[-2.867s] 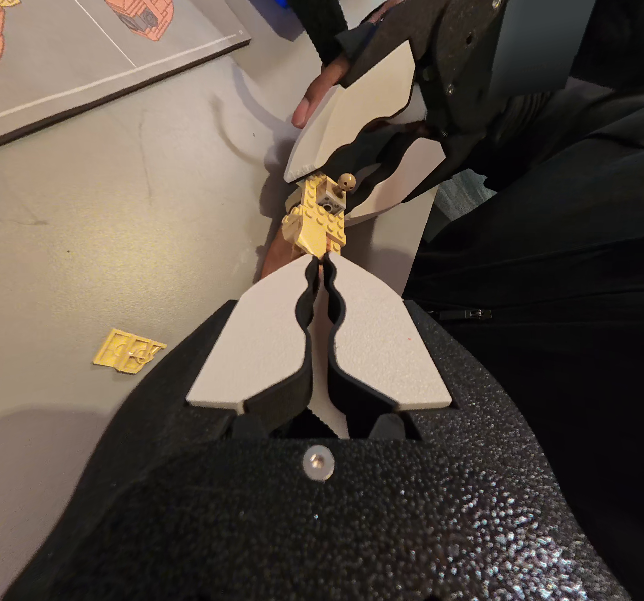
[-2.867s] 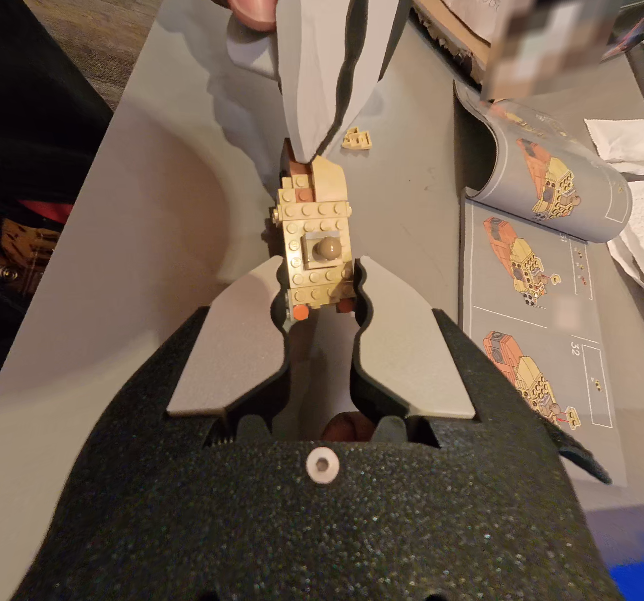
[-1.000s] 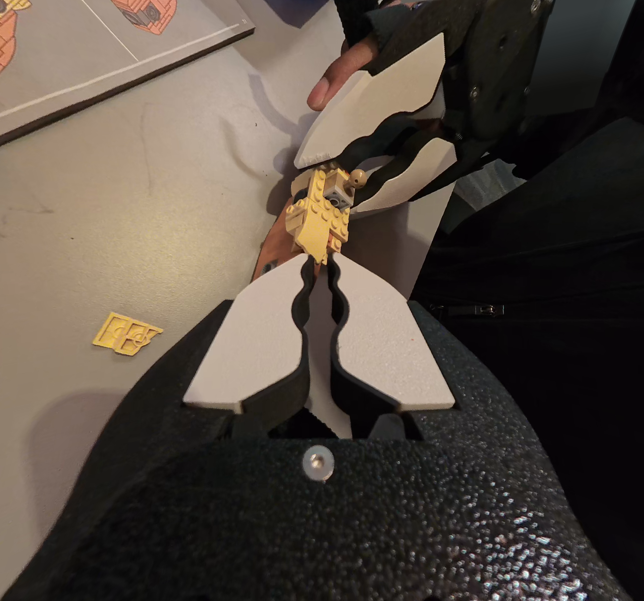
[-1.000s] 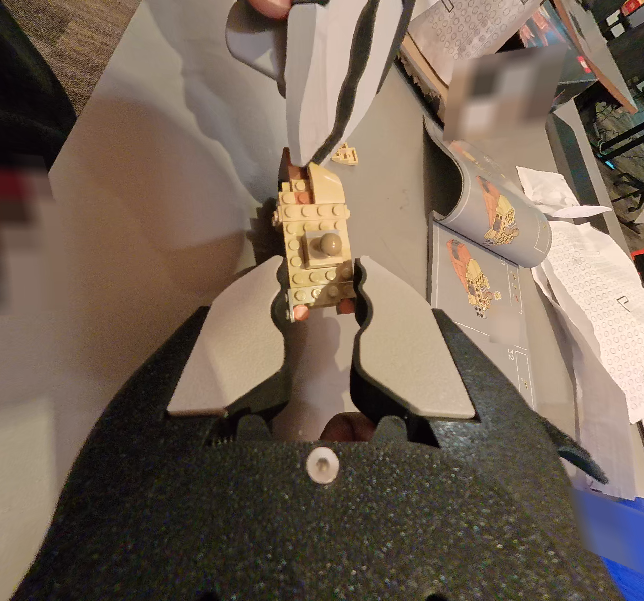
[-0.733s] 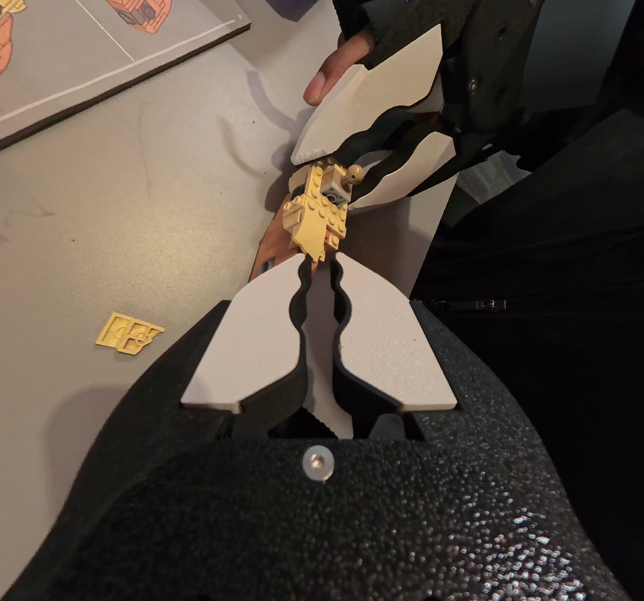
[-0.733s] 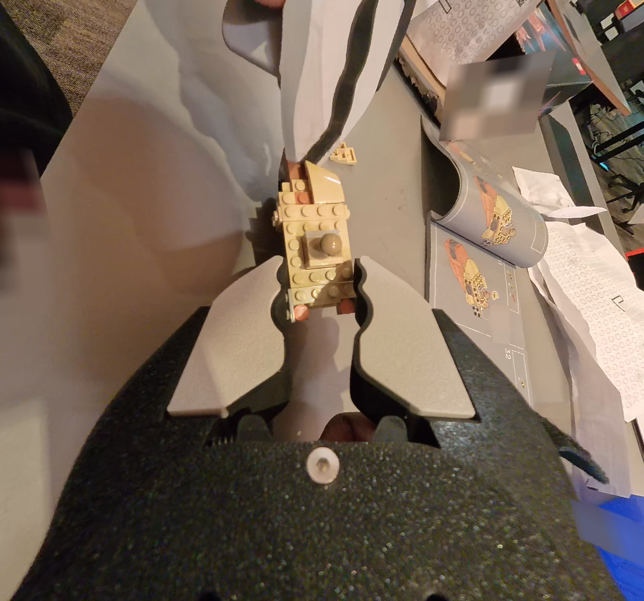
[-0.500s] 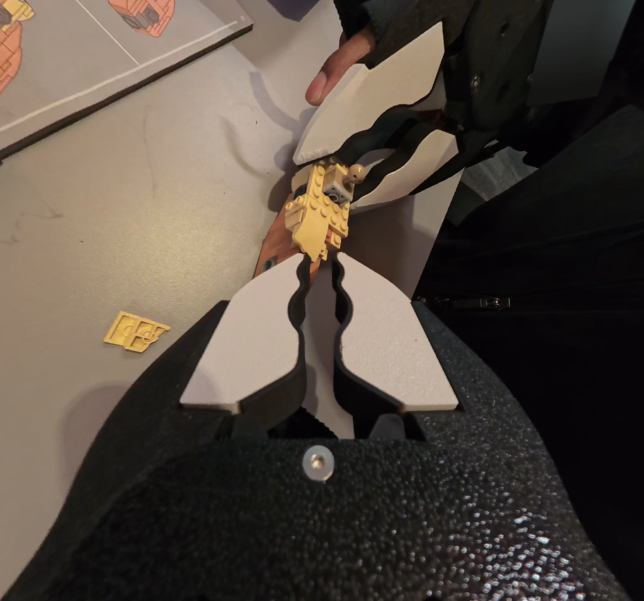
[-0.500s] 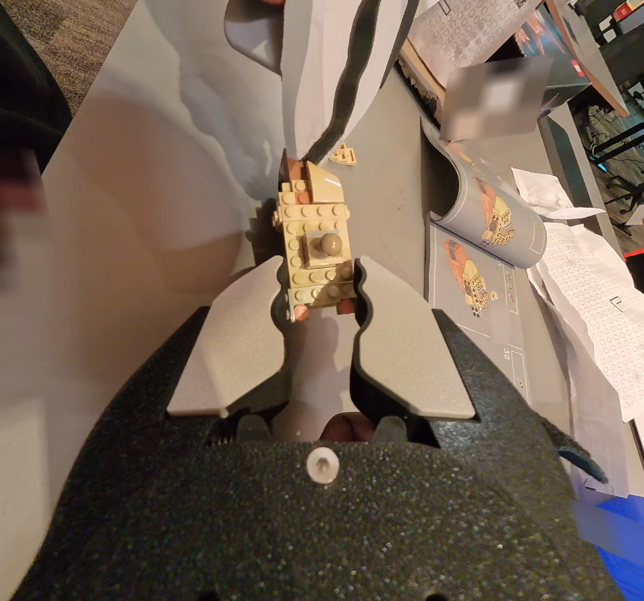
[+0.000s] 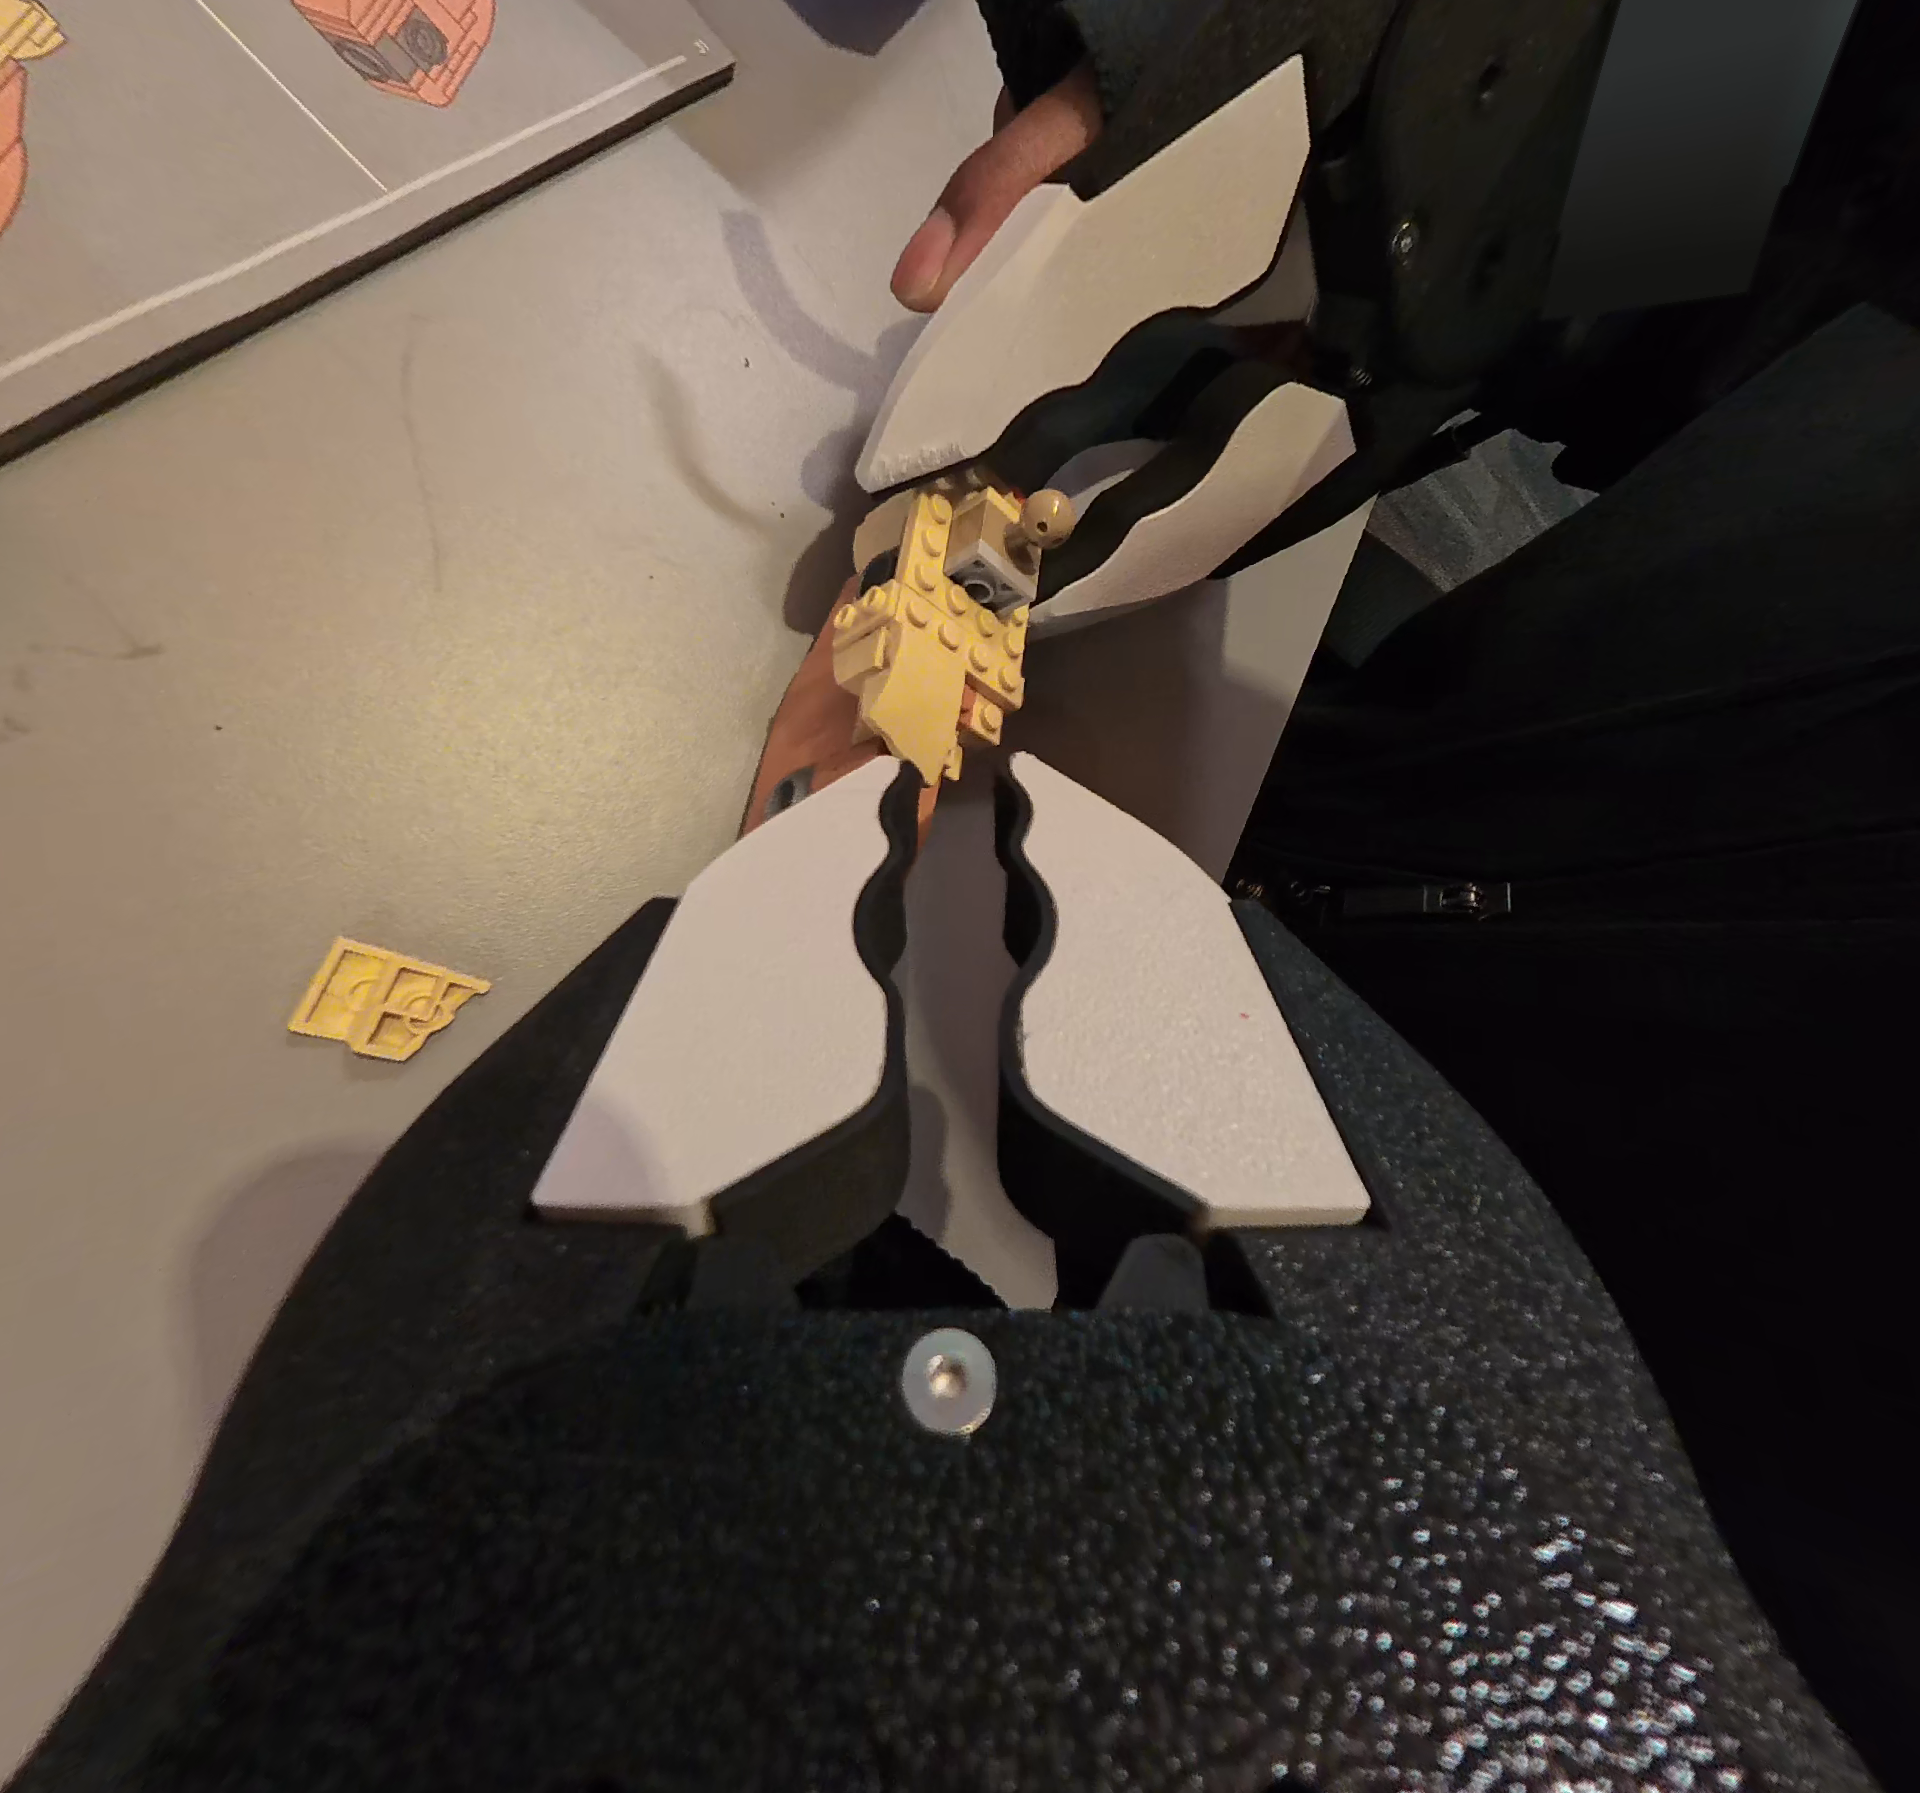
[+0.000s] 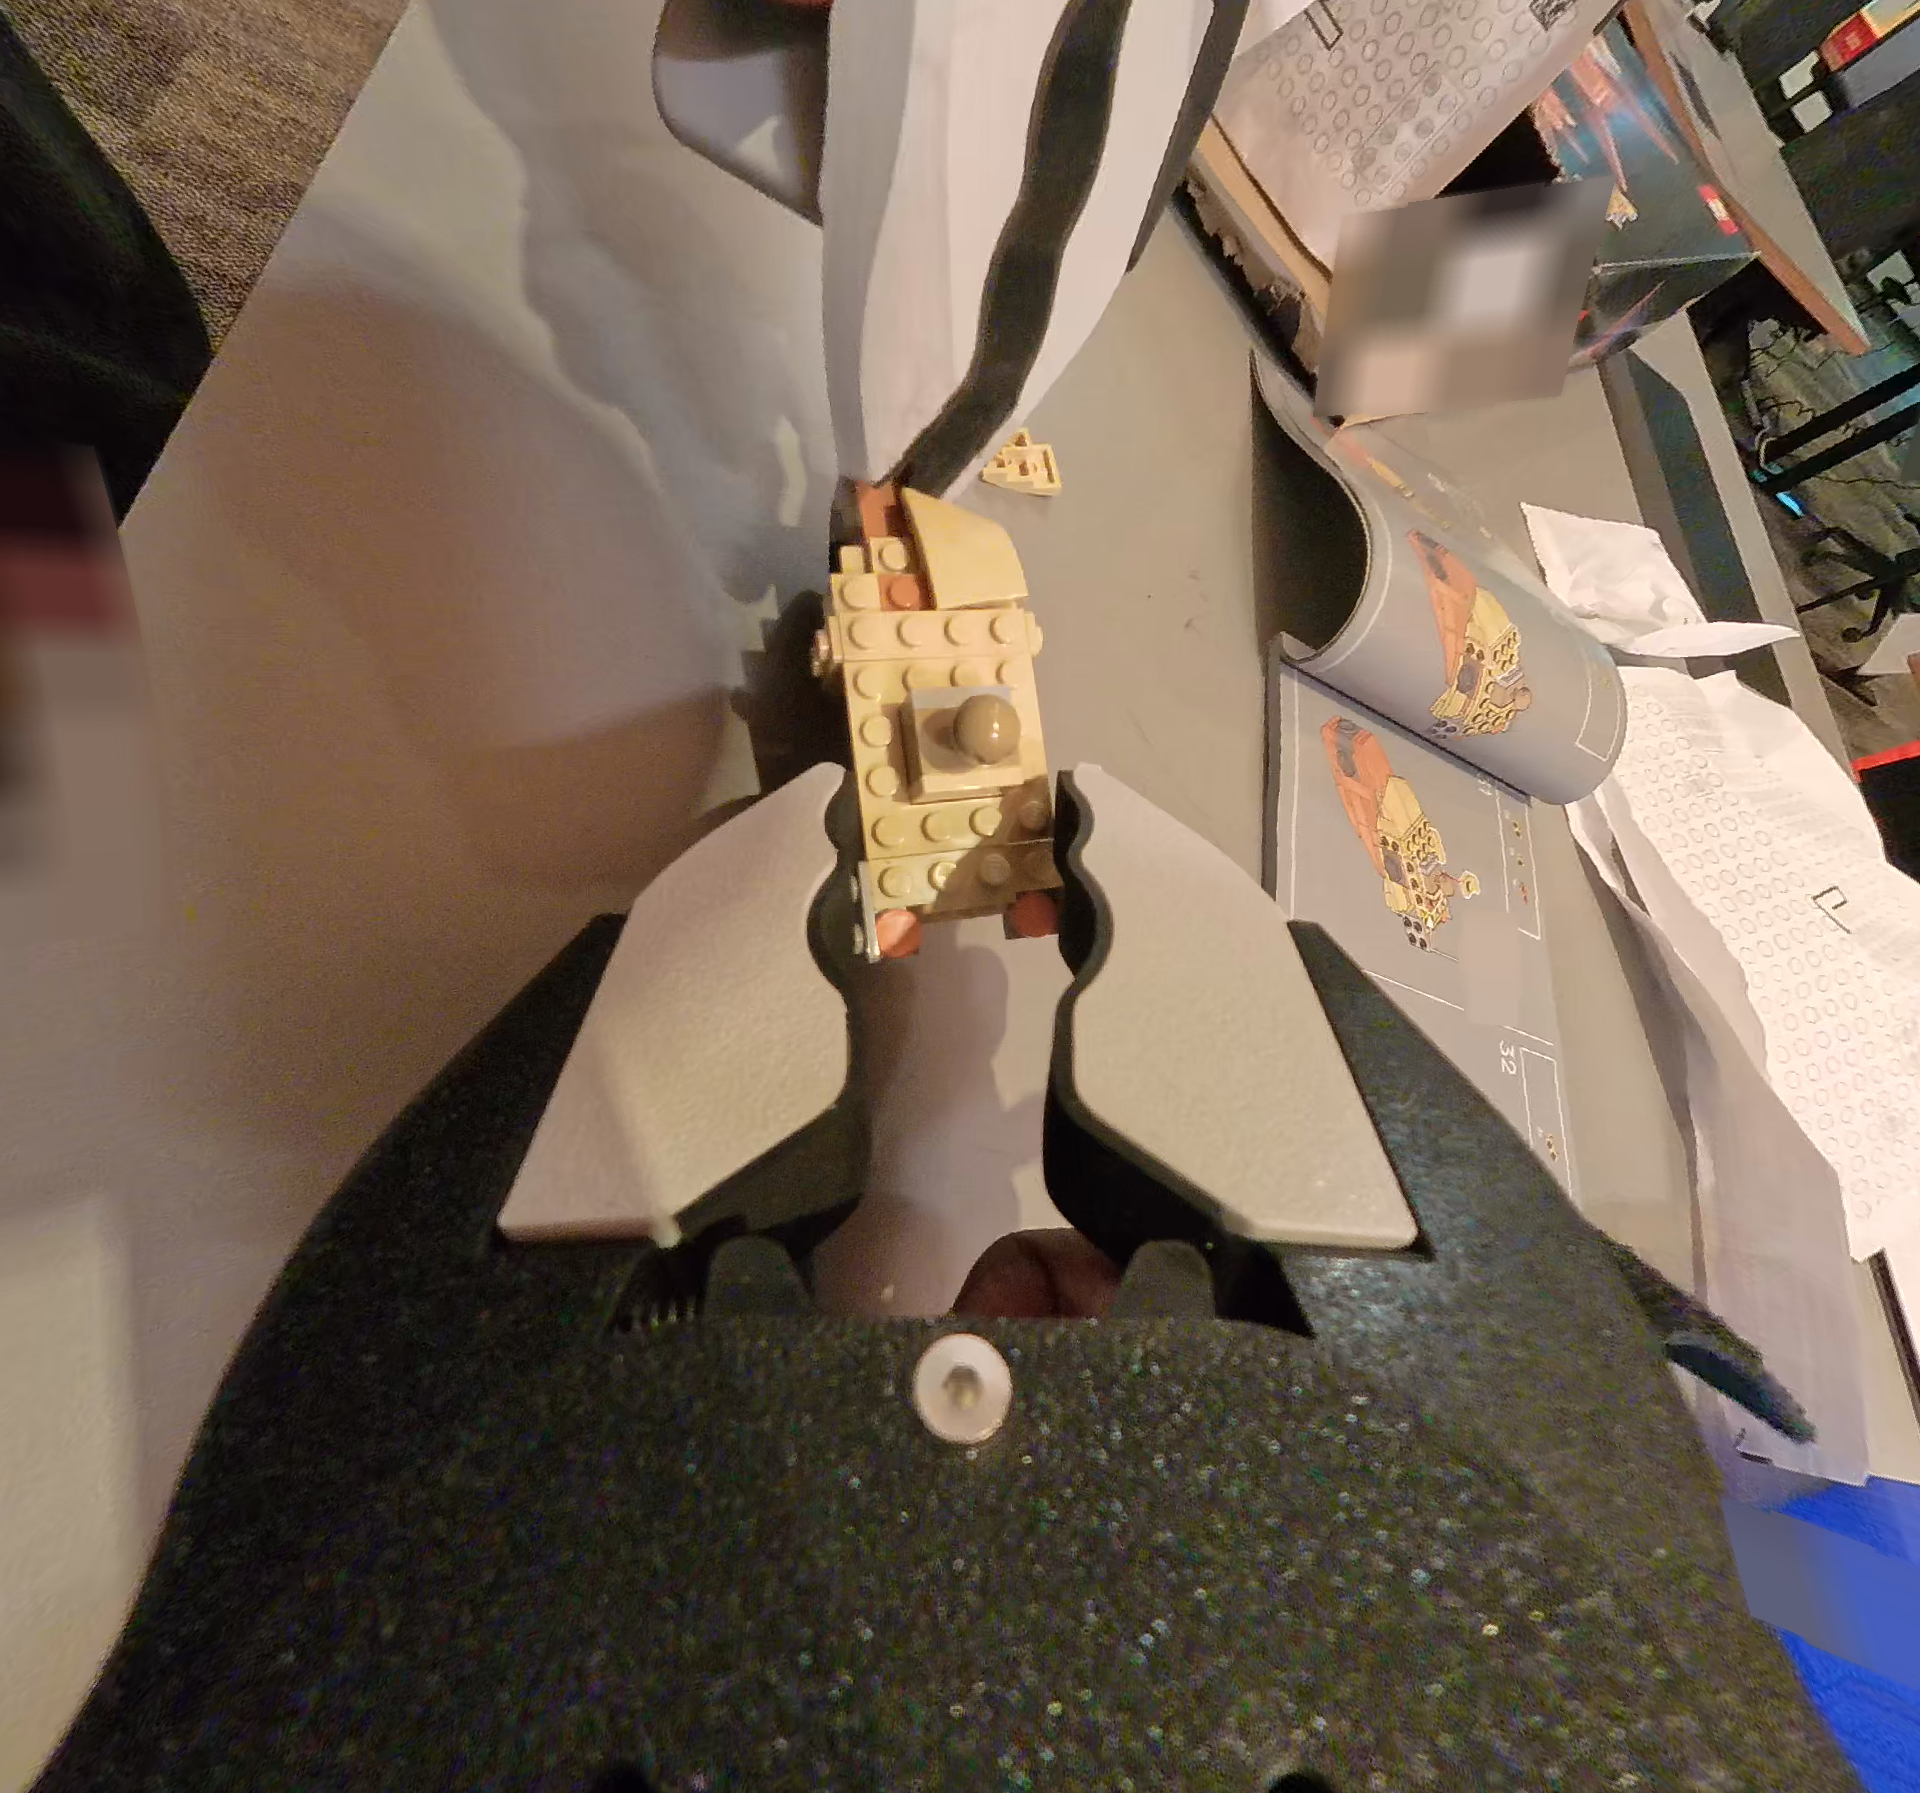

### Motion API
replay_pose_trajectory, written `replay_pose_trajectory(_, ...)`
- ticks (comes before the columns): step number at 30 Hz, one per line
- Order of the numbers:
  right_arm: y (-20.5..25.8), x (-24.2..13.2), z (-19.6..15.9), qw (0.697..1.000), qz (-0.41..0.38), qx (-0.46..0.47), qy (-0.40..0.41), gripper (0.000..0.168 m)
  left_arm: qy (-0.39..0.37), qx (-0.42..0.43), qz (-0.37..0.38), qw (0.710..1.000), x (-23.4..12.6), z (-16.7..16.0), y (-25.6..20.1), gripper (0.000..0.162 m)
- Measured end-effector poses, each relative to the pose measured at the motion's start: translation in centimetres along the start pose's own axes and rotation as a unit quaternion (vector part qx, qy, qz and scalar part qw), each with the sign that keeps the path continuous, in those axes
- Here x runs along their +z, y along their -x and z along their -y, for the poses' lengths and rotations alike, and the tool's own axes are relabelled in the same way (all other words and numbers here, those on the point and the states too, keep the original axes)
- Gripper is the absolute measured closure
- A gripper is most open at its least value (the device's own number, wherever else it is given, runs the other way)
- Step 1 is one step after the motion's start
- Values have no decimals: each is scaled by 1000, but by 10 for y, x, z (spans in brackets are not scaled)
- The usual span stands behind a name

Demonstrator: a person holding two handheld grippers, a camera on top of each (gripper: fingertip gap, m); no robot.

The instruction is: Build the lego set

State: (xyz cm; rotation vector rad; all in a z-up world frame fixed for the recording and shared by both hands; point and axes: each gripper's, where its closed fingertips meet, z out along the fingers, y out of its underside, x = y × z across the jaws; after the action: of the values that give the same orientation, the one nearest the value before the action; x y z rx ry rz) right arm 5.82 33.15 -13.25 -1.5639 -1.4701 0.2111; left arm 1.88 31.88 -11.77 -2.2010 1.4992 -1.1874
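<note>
A small tan and orange-brown lego model [image 9: 925, 663] is held in the air over the grey table between both grippers. It carries a grey brick with a tan ball knob [image 10: 987, 730]. My right gripper [image 10: 951, 793] is shut on the model's [image 10: 935, 663] near end, one finger on each side; it also shows in the left wrist view [image 9: 966, 548]. My left gripper [image 9: 954, 767] is slightly open around the model's pointed end, and only its left finger touches the model. In the right wrist view the left gripper [image 10: 883, 470] comes down from the top.
A loose tan plate [image 9: 384, 1000] lies on the table [image 9: 416, 600], also seen past the model [image 10: 1023, 474]. An open instruction booklet [image 10: 1371, 860] lies to the right, with crumpled white paper bags [image 10: 1766, 860] and a blue bin [image 10: 1849, 1587]. The table edge [image 9: 1288, 652] and dark clothing are close. My right fingertips sit around 5 centimetres from my left ones.
My left gripper's jaws have spread apart step by step at the model's pointed end. The right gripper has kept its hold, and the model has barely moved.
</note>
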Motion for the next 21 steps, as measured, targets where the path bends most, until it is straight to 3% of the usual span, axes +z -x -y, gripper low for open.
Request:
replay_pose_trajectory(15,1,-1,0,1000,-1,-2,0,133,-6,19,30,999,-5,5,6,147)
replay_pose_trajectory(21,1,-1,1,1000,-2,-6,-1,133,-6,50,51,997,-6,14,12,136)
